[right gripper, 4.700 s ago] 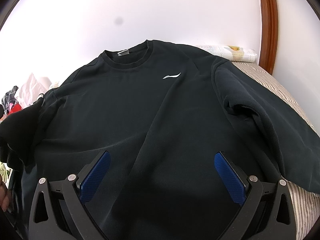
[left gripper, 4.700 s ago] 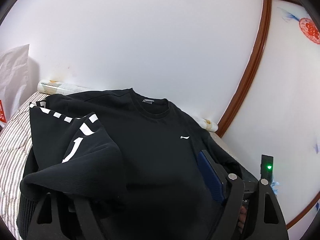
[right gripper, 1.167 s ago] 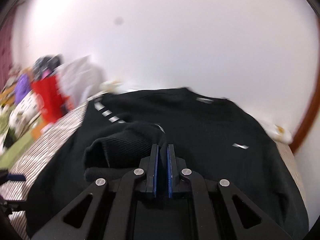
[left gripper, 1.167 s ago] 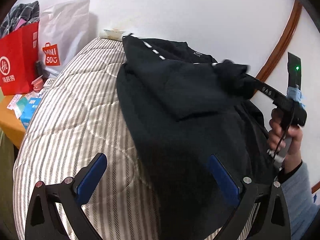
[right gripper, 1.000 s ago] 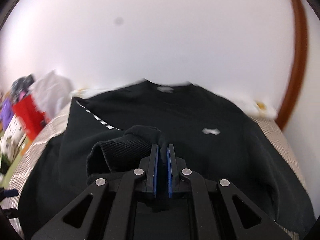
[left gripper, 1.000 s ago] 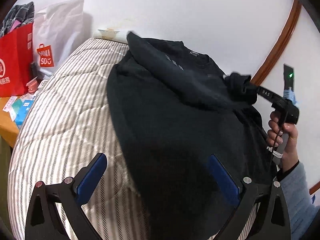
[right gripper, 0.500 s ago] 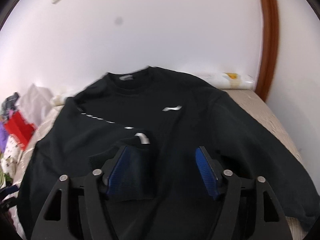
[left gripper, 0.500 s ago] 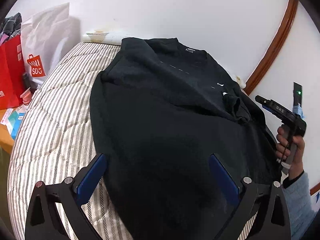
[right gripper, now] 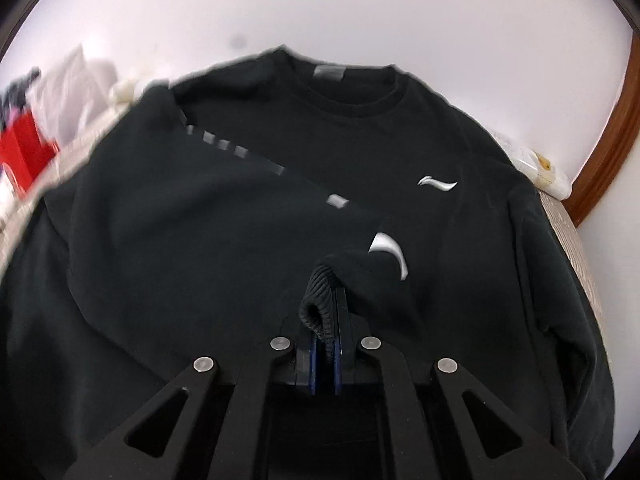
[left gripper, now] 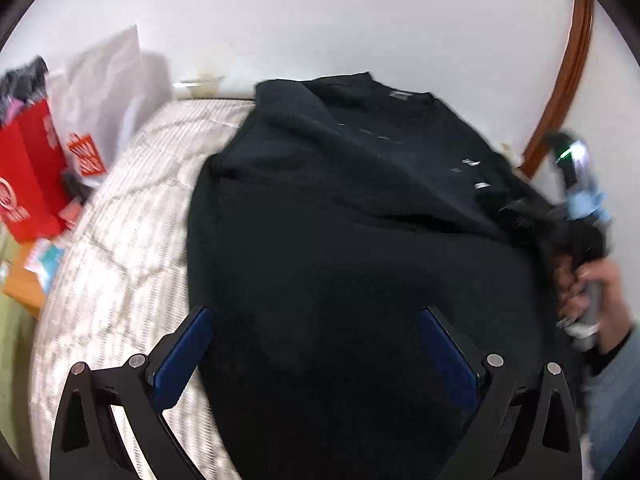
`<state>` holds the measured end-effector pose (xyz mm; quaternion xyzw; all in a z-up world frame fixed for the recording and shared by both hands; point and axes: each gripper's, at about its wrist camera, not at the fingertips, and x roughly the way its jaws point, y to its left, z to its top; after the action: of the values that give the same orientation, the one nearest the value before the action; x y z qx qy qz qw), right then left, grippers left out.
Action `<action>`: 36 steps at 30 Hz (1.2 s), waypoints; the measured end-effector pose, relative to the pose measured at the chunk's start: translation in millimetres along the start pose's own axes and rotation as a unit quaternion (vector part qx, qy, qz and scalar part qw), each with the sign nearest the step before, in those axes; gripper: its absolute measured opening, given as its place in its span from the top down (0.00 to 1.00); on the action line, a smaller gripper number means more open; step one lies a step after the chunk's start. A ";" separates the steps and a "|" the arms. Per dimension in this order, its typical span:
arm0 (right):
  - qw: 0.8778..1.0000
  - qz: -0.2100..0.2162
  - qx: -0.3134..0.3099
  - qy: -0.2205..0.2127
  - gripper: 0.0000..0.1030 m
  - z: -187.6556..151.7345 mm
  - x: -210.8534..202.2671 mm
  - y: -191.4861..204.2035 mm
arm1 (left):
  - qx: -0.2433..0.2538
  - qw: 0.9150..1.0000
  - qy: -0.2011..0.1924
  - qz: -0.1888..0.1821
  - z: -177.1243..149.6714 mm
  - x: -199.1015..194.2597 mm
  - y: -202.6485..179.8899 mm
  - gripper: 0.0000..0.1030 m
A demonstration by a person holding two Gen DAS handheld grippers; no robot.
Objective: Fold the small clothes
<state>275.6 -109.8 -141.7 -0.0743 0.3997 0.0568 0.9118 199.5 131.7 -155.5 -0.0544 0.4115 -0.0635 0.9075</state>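
Black sweatshirt (right gripper: 248, 248) spread on bed (left gripper: 120, 216). One sleeve laid across chest; its cuff (right gripper: 320, 300) clamped by right gripper (right gripper: 325, 354), jaws just closed. Left gripper (left gripper: 316, 356) agape, empty. Other sleeve, body folds left.

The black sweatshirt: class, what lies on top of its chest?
On the black sweatshirt, its own sleeve lies folded across, ribbed cuff pinched in the right gripper. The chest beneath the sleeve is covered.
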 end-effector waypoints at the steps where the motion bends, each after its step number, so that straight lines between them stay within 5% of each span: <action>1: 1.000 -0.003 0.011 -0.021 0.95 3.0 -9.7 -8.9 | 0.003 1.000 0.000 0.010 -0.3 1.1 0.8 0.01; 5: 0.993 -0.031 0.087 -0.070 0.95 10.8 -43.4 -71.3 | 0.002 1.000 0.003 0.022 -0.5 2.9 7.8 0.01; 12: 0.984 -0.076 0.156 -0.041 0.95 3.6 -29.8 -136.8 | -0.011 0.999 0.019 0.042 -4.3 7.2 16.5 0.02; 19: 0.986 -0.073 0.153 -0.005 0.87 -11.2 -18.0 -133.8 | -0.020 0.999 0.032 0.037 -8.9 7.2 24.6 0.02; 25: 0.984 -0.096 0.150 -0.008 0.56 -32.2 -46.9 -144.9 | -0.026 0.997 0.042 0.052 -20.8 -2.2 32.0 0.02; 36: 0.989 -0.069 0.122 0.036 0.53 -155.6 -103.5 -137.7 | -0.025 0.999 0.044 0.004 -55.5 -31.3 32.7 0.17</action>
<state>116.1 -277.8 -157.1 0.0085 0.4301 -0.0578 0.9009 139.5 166.3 -173.6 -0.0728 0.4530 -0.0518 0.8870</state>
